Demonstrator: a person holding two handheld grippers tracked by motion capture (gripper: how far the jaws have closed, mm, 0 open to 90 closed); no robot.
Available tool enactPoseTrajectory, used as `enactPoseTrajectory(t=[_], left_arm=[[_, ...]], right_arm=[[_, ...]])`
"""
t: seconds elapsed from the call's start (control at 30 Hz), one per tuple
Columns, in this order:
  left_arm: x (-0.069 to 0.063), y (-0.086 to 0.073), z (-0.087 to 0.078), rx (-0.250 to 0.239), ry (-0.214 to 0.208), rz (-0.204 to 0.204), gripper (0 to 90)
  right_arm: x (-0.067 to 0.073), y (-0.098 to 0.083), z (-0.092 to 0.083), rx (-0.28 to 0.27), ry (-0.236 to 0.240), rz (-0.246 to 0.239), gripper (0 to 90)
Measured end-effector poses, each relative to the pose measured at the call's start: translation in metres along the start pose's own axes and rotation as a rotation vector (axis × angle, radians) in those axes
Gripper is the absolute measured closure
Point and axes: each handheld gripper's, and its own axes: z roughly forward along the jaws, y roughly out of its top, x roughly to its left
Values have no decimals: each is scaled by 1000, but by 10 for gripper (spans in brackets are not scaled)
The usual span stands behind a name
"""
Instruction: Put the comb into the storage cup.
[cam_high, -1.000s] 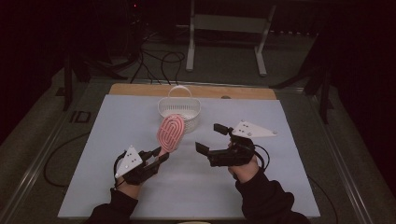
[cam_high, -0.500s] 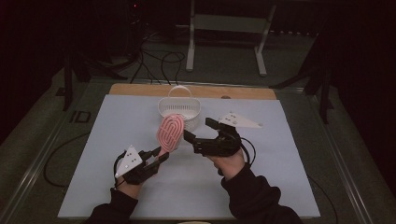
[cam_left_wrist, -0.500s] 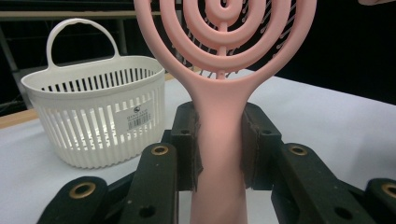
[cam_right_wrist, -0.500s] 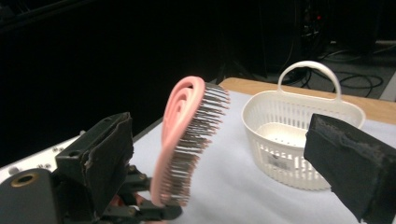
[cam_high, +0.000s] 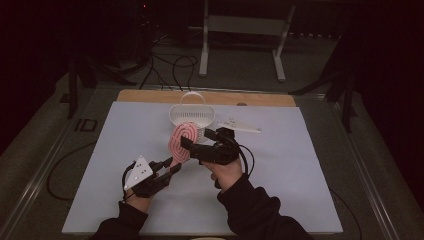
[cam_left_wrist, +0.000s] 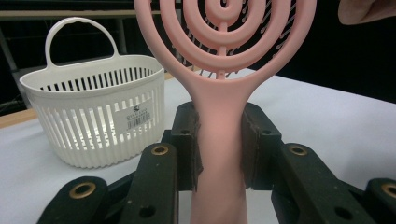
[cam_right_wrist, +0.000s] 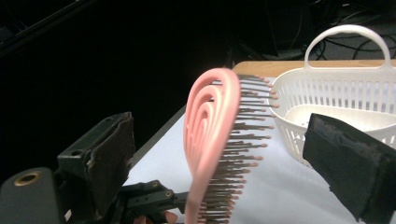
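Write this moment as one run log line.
left tongs: shut on pink hairbrush handle | right tongs: open around brush head | white basket: behind

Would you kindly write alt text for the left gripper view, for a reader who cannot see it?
The left gripper is shut on the handle of a pink hairbrush, whose ringed head rises out of the top of the frame. A white slatted basket with a loop handle stands behind at left on the pale table.
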Motion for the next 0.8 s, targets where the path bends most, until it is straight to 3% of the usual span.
enactPoseTrajectory(t=[0.17, 0.4, 0.8], left_arm=[[-1, 0, 1, 3, 2, 1, 713], [0, 0, 1, 5, -1, -2, 712], [1, -1, 1, 10, -1, -13, 712]], right_arm=[[3, -6, 8, 15, -15, 16, 158], [4, -12, 14, 22, -43, 30, 320], [2, -17, 20, 37, -28, 66, 559]])
